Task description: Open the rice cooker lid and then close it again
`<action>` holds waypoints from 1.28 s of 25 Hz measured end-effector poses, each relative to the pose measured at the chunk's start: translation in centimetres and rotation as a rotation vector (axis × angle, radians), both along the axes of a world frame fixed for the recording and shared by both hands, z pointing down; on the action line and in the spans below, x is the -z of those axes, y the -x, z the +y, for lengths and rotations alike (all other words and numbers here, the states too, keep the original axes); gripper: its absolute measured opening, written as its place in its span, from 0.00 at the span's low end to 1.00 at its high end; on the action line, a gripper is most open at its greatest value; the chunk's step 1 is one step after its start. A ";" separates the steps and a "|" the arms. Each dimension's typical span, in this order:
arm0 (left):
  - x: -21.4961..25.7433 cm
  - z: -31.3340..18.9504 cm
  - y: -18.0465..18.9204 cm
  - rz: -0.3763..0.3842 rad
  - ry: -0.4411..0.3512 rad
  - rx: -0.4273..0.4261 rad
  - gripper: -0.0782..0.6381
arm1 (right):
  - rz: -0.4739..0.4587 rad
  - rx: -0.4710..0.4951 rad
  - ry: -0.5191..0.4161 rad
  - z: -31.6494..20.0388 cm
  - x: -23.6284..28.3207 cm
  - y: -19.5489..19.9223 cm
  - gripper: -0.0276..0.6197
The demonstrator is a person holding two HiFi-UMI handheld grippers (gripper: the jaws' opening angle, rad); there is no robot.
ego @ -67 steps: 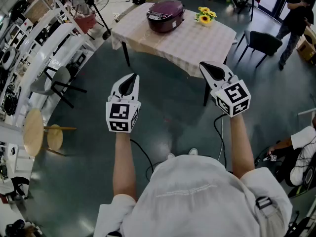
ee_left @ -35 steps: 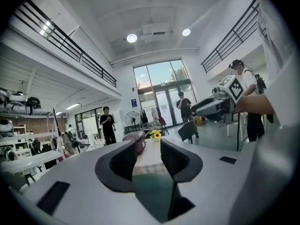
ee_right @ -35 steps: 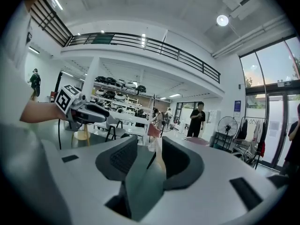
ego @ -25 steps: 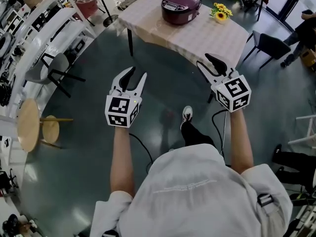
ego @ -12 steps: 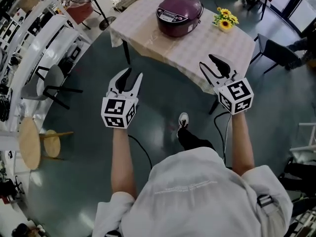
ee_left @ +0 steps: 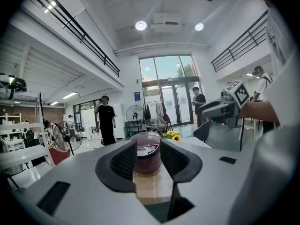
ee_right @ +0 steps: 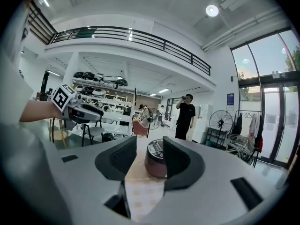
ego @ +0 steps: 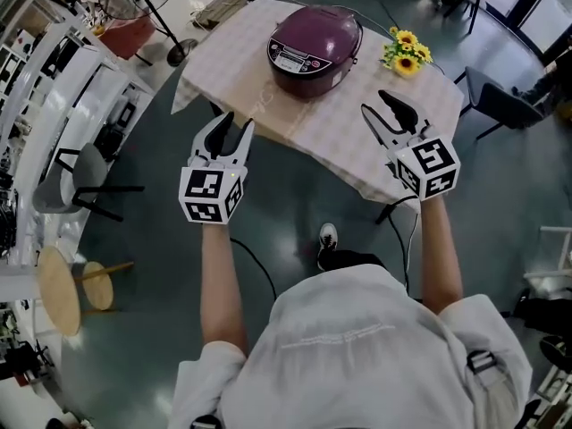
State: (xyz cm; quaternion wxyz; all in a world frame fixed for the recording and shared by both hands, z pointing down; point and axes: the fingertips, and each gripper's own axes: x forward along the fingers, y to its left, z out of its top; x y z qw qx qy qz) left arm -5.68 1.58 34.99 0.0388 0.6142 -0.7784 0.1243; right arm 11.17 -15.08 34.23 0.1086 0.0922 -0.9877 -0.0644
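Dark polished floor (ego: 295, 222) of a large hall surrounds a table (ego: 349, 141) under a pale checked cloth. The rice cooker (ego: 315, 47), purple and round, stands towards the far side of that table, with its lid (ego: 322, 29) shut and its control panel (ego: 290, 61) facing the person.

The left gripper (ego: 232, 130) is held short of the table's near edge, over the floor. Its jaws are apart and nothing is between them. The right gripper (ego: 386, 114) hangs above the near right part of the cloth, also parted and empty. Each gripper view shows the cooker framed well ahead between its jaws, not touching them.

Assessment: the step in hand is the approach. It looks best done by closing in squarely on the front of the cooker. One gripper should go to the lid release near the panel while the other is ready to steady the body. The right gripper should stay clear of the flowers (ego: 405, 50) beside it.

Containers: what is in the cooker cannot be seen with the lid shut. The small pot holds yellow flowers.
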 end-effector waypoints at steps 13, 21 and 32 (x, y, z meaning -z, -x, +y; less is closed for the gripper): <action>-0.9 -6.6 6.5 0.022 0.013 -0.072 0.34 | 0.033 -0.057 0.056 -4.2 -2.0 5.8 0.33; -2.1 -10.5 13.9 0.038 0.038 -0.257 0.34 | 0.035 -0.229 0.046 -4.9 -2.9 11.2 0.33; -3.6 -17.3 19.3 0.059 0.099 -0.497 0.32 | 0.008 -0.532 0.110 -4.3 -4.3 14.0 0.33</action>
